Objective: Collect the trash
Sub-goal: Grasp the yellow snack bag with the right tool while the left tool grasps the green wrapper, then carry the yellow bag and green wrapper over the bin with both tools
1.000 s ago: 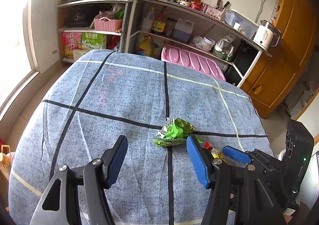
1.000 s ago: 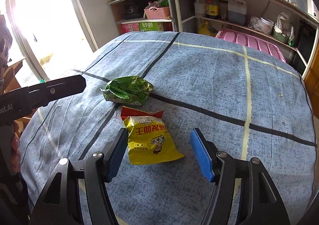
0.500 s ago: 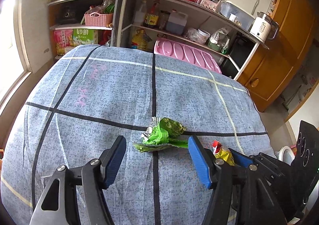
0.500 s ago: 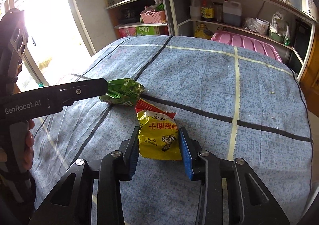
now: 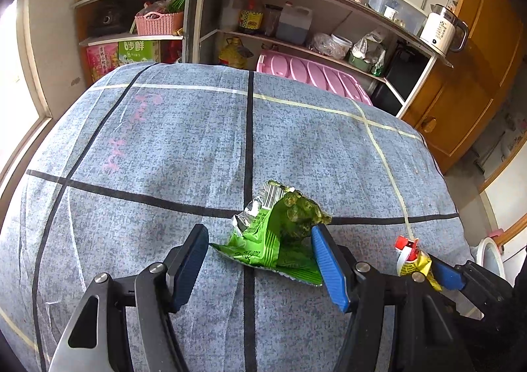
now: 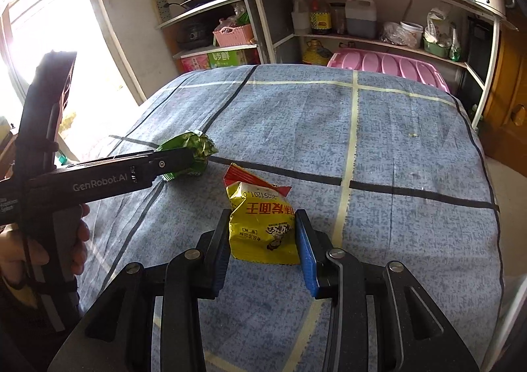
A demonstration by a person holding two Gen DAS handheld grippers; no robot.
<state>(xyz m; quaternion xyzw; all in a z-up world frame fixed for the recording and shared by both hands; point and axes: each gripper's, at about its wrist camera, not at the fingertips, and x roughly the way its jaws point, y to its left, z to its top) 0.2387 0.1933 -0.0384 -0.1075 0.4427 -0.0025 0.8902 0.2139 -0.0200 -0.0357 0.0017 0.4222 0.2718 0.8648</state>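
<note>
The right gripper (image 6: 263,240) clamps the crinkled yellow snack packet (image 6: 262,227) for lifting. The left gripper (image 5: 260,260), jaws apart, straddles the crumpled green foil wrapper (image 5: 280,233) to grab it.

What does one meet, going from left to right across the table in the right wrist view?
Left gripper → green wrapper → yellow packet, held in the right gripper → pale cross stripe on the cloth.

Left tool (image 5: 260,260) low and level, jaws spread wide, its right pad touching a green wrapper (image 5: 280,233), right tool (image 6: 263,240) jaws clamped on a yellow packet (image 6: 260,227), bare hand (image 6: 19,260) gripping the left handle
</note>
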